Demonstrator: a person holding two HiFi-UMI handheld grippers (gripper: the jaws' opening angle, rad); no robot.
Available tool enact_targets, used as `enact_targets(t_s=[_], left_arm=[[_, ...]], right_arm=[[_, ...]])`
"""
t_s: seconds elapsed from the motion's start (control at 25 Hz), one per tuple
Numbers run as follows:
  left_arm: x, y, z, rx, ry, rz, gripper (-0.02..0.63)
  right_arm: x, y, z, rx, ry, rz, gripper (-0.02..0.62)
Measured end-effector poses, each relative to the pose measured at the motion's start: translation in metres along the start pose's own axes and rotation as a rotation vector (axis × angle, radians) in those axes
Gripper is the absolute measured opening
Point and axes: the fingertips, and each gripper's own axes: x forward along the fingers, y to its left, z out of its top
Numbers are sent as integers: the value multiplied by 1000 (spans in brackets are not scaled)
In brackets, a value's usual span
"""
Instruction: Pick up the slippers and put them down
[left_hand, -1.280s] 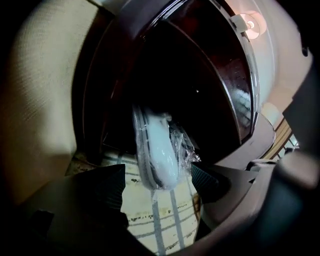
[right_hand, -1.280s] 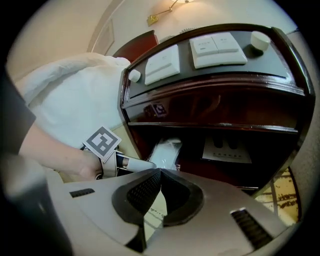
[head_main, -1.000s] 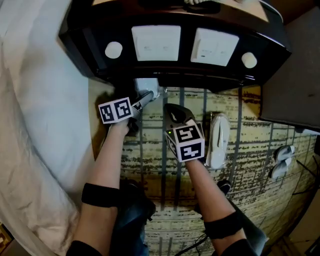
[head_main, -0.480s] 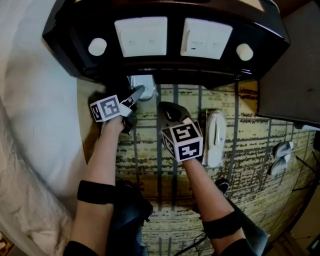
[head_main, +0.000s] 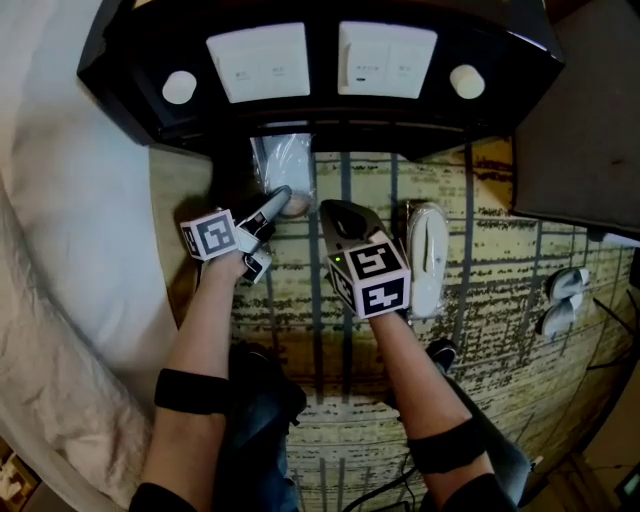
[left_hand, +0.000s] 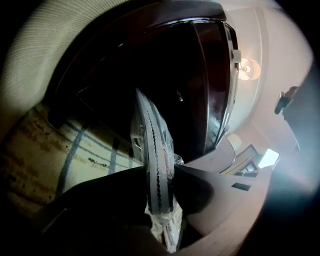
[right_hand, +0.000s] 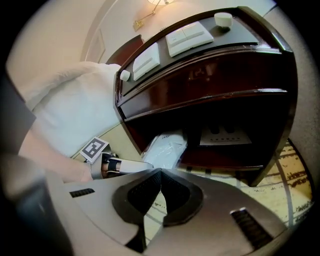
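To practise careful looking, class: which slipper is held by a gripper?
The plastic-wrapped slipper at the nightstand's base: the left gripper has just been closing its jaws and pinches it. The white slipper on the carpet lies free beside the shut right gripper.

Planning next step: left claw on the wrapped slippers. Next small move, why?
Probably draw the left claw back to slide the wrapped slippers out from the nightstand: its jaws have just been closing on them, and they lie partly under it.
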Motion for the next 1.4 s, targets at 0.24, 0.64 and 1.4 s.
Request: enact_targets(t_s=[0.24, 0.64, 1.4], left_arm=[[-14, -46, -56, -55, 43, -57, 106], [-31, -111, -151, -83, 190, -89, 106], [14, -50, -257, -128, 341, -95, 107]], right_arm=[[-48, 0, -1, 15, 29, -11, 2], [-129, -15, -18, 32, 77, -67, 2], [-137, -76, -123, 104, 101, -161, 2]])
